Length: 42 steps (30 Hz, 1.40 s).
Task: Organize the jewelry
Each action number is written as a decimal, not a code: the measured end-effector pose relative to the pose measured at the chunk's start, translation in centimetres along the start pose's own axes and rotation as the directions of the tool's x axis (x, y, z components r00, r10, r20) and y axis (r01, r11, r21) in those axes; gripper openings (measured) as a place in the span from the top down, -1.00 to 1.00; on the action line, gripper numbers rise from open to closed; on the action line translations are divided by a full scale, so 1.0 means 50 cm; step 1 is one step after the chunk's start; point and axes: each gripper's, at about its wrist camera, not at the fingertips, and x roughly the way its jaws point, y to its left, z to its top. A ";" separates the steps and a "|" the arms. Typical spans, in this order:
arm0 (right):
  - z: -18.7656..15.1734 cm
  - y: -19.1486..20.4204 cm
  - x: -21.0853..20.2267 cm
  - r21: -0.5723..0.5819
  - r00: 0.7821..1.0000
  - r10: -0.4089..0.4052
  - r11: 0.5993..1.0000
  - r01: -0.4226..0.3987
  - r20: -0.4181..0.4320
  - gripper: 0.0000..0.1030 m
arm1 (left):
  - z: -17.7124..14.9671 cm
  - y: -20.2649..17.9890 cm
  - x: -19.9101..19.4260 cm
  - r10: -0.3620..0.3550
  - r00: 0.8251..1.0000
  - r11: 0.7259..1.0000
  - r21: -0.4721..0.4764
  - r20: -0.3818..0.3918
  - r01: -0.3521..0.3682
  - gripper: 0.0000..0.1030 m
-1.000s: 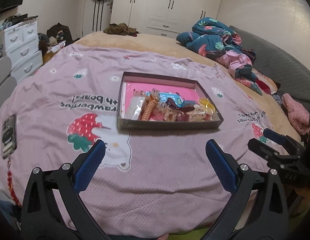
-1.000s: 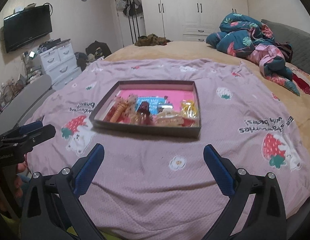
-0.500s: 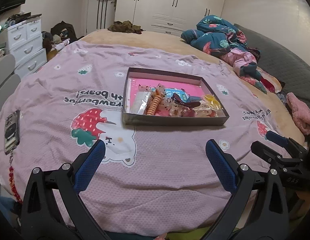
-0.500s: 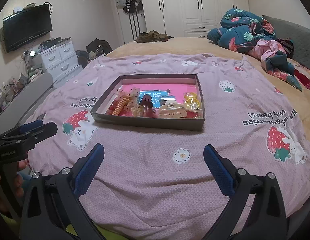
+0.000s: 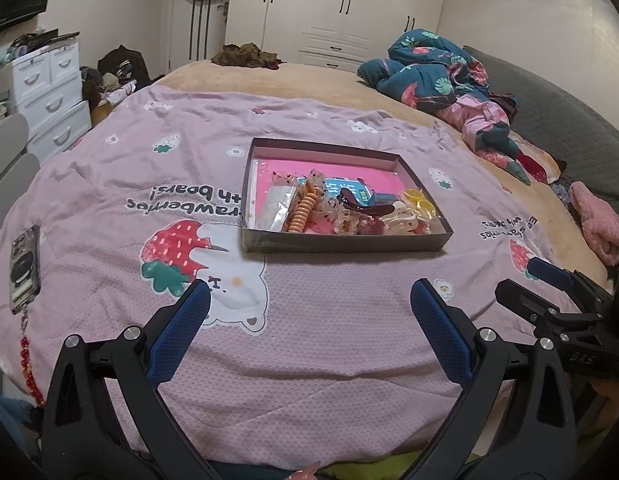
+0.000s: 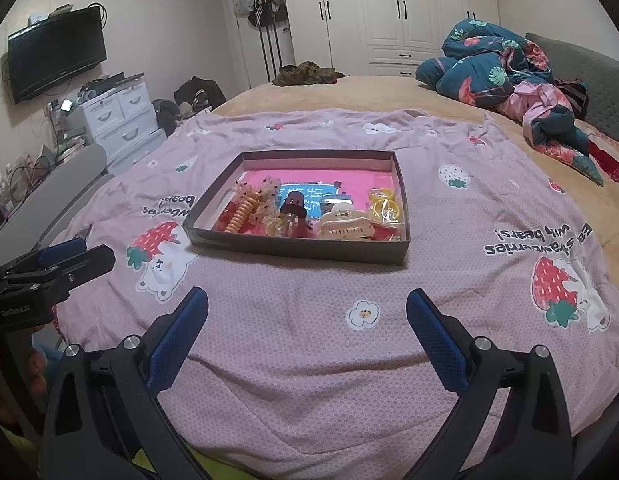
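A phone (image 5: 24,268) with a red beaded strap lies at the far left of a bed, on a pink quilt (image 5: 309,320) of dimpled woven cloth printed with strawberries and bears. The left gripper (image 5: 309,294) hovers over the quilt's near edge, its blue ribbed fingers (image 5: 177,336) spread wide and holding nothing. Ahead of both grippers, well apart from their tips and near the quilt's middle, sits a shallow rectangular cardboard tray (image 5: 345,242) with dark walls and a pink floor. Inside it, left to right: an orange coiled hair tie (image 6: 242,213), a dark brown claw clip (image 6: 294,206), a cream claw clip (image 6: 343,226) and what appear to be yellow rings in clear plastic (image 6: 385,208). The right gripper (image 6: 307,300) is likewise released and empty. A rumpled teal floral duvet (image 6: 497,68) is heaped at far right.
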 end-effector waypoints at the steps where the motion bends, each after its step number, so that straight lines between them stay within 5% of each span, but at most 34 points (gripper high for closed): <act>1: 0.000 0.000 -0.001 0.000 1.000 0.001 1.000 -0.001 0.000 -0.92 | 0.000 0.000 0.000 0.003 1.000 1.000 0.000 -0.001 -0.003 -0.82; 42: 0.000 0.000 -0.004 0.000 1.000 -0.004 1.000 0.004 0.004 -0.92 | 0.005 0.005 0.004 0.025 1.000 1.000 0.000 -0.010 -0.025 -0.82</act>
